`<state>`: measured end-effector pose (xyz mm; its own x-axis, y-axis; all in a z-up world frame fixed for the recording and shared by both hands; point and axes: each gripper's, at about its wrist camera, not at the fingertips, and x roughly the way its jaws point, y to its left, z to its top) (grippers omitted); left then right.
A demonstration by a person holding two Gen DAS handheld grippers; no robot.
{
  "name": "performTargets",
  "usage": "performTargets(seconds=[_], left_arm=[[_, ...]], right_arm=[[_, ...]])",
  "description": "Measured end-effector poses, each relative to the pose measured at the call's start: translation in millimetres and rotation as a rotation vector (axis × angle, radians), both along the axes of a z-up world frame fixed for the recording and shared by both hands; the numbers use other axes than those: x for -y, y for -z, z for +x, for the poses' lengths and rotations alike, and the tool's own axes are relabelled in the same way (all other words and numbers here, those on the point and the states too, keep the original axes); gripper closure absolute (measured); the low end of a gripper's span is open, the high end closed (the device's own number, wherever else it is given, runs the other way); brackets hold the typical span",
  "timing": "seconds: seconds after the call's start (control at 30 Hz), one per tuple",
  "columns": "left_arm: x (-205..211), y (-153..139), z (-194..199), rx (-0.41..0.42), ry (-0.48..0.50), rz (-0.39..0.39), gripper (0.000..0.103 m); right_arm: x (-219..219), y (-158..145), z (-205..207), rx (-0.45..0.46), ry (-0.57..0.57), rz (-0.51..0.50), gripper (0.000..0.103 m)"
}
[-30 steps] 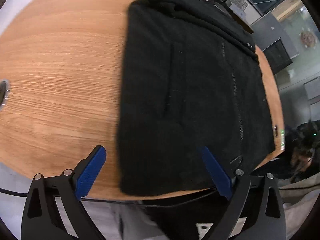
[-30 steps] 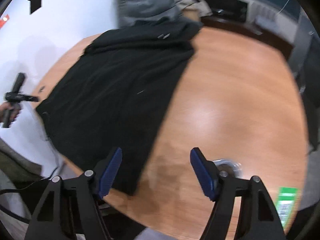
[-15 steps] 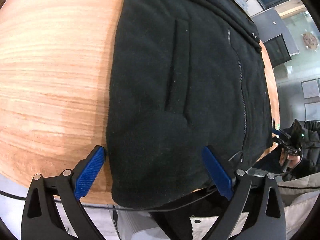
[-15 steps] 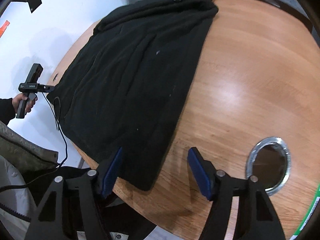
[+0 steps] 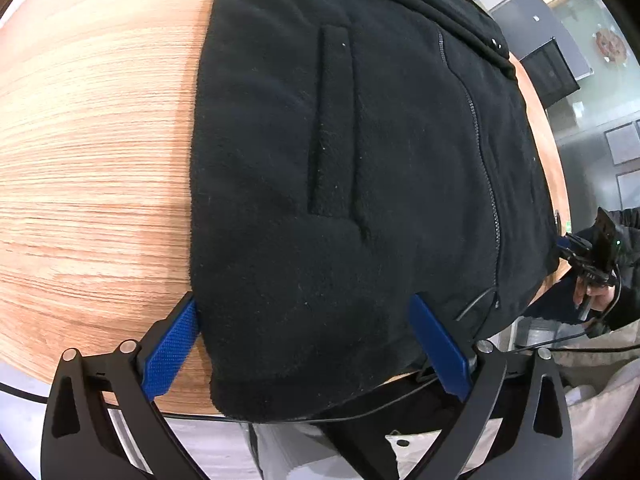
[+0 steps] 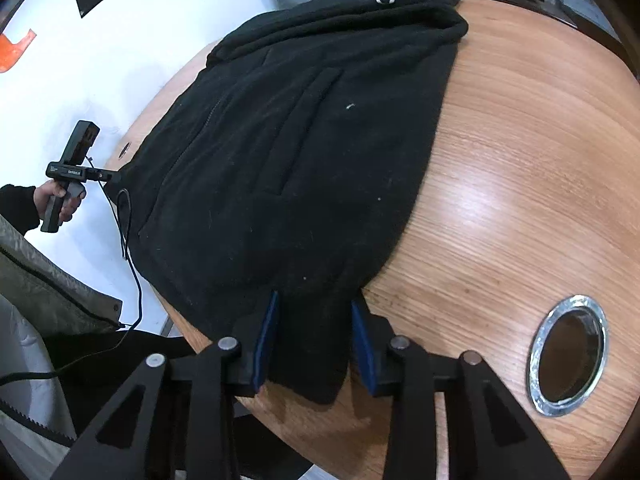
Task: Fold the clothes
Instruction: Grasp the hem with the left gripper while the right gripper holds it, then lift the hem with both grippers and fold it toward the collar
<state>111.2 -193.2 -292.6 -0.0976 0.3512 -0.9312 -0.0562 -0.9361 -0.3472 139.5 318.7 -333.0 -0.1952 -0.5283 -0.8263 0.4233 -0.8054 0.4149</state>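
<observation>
The black fleece jacket (image 5: 360,184) lies spread flat on the round wooden tabletop (image 5: 92,152), front side up with its zipper and a pocket slit showing, the collar end bunched at the far side and the hem at the near edge, a little of it hanging over. A second ago both my tongs hung back above that near edge with the hem lying well ahead of them; now they have come down onto the two hem corners.

My left tongs (image 5: 304,344) are wide open, the blue pads straddling the left hem corner, the left pad just beside the jacket's side edge and nothing pinched yet. My right tongs (image 6: 312,344) have narrowed a good deal since half a second ago and now have the right hem corner between the pads; whether they already bite the cloth or only flank it I cannot tell, as a band of fleece still fills the gap.

I judge this as taking hold of the hem at both corners so the lower part can be carried over. Off to the right lies the metal-ringed cable hole (image 6: 568,356) in the tabletop, clear of the jacket.
</observation>
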Motion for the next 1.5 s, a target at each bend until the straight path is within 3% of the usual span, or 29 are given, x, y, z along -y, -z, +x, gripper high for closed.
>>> performTargets(seconds=[0.03, 0.1, 0.27, 0.43, 0.67, 0.83, 1.0, 1.13, 1.3, 1.5], left_arm=[[0.8, -0.8, -0.5, 0.002, -0.003, -0.002, 0.009], [3.5, -2.5, -1.6, 0.005, -0.01, -0.004, 0.02], [21.5, -4.5, -6.9, 0.043, -0.043, 0.015, 0.065], [26.6, -1.3, -13.4, 0.098, -0.055, 0.071, 0.088], [35.1, -20.9, -12.1, 0.129, -0.087, 0.188, 0.092], [41.2, -68.3, -12.4, 0.059, -0.115, 0.284, 0.092], [77.8, -88.8, -32.7, 0.006, -0.17, 0.404, 0.092], [92.9, -109.8, -57.2, -0.04, -0.21, 0.543, 0.092], [133.1, -120.7, -89.9, -0.09, -0.227, 0.648, 0.092], [106.5, -137.2, -172.7, -0.154, -0.248, 0.739, 0.092]], right_arm=[[0.8, 1.1, -1.0, 0.004, 0.001, 0.002, 0.082], [3.0, 3.1, -2.7, 0.013, 0.002, 0.009, 0.09], [12.0, 5.7, -6.6, 0.051, 0.008, 0.006, 0.093], [8.1, -5.1, 1.4, 0.057, -0.02, 0.029, 0.094], [8.5, -57.0, 4.4, -0.011, -0.067, 0.003, 0.095], [21.8, -119.1, -5.2, -0.113, -0.093, -0.043, 0.095], [29.8, -181.0, -26.9, -0.23, -0.093, -0.038, 0.095], [52.1, -198.8, -67.1, -0.294, -0.004, 0.0, 0.095], [52.5, -204.9, -121.0, -0.345, 0.147, 0.022, 0.095], [33.9, -226.1, -171.0, -0.434, 0.29, -0.008, 0.095]])
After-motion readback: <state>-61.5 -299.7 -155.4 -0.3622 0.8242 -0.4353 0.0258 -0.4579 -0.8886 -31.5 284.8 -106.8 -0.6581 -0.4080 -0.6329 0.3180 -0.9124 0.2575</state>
